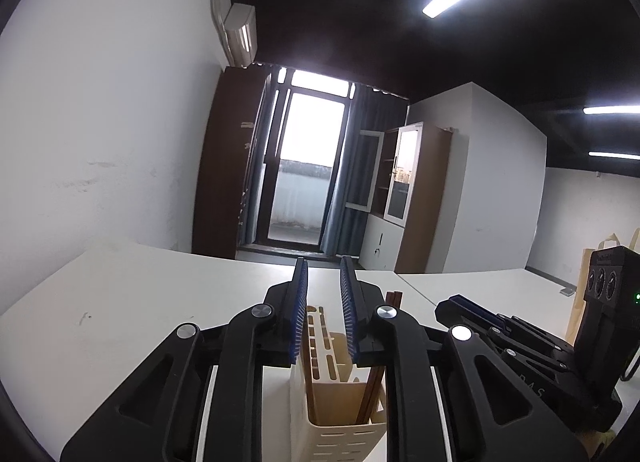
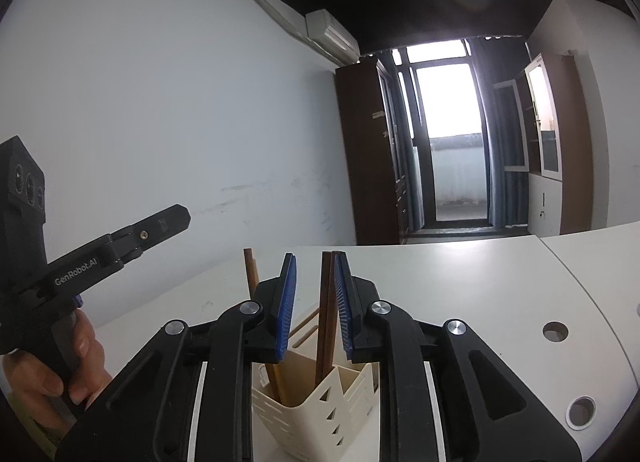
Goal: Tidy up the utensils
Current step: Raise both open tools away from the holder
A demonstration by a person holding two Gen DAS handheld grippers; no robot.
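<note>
Between the right gripper (image 2: 312, 290) fingers, nearest the lens, a pair of brown chopsticks (image 2: 326, 314) stood upright in the cream utensil holder (image 2: 312, 410), their tops leaning against or just beside the right blue pad (image 2: 343, 302); the jaws were open to a moderate gap and did not squeeze anything, though whether the sticks actually touched that pad was hard to tell. Another chopstick (image 2: 251, 274) leaned to the left in the holder, outside the fingers, and a thinner stick lay slanted low behind. Risk, as judged: if the right gripper pulled back or swung sideways, the pad could drag the sticks and tip the light holder or flick them out onto the white table (image 2: 460, 282). On the left wrist view the left gripper (image 1: 324, 294) was also open at a medium gap, holding nothing, hovering above the same holder (image 1: 340, 414), with chopsticks (image 1: 370, 394) slanting inside and tips (image 1: 394, 298) showing past its right finger. Both grippers sat close over one holder, so a clash between them was another hazard. Farther left, a hand (image 2: 60, 374) gripped the left tool's handle. Beyond, the table ran on toward the wall and balcony door (image 2: 452, 142).
</note>
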